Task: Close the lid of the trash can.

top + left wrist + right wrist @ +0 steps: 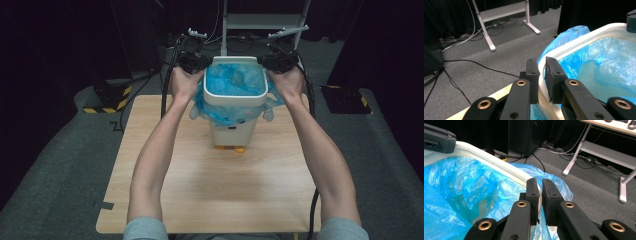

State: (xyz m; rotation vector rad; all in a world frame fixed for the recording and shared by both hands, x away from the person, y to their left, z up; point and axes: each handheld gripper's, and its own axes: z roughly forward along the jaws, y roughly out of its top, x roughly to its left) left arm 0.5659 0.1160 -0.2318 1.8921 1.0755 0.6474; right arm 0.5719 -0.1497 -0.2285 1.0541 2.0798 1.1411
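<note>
My left tool [541,72] is clamped on the rim of the bin [235,95], one jaw outside the white edge and one inside against the blue bag [231,80]. My right tool [541,192] is doing the same on the opposite rim, jaws pinched nearly together over the plastic edge with the bag caught in there too. In the high view the left tool [192,62] and right tool [279,62] sit on either side of the bin's top. The bin itself is a small white one standing upright toward the far end of the table [210,190], roughly centred. The bag lines the inside and spills over the rim, hanging down the bin's sides. Beyond the bin there's grey carpet, loose cables and a white desk frame [499,15].
</note>
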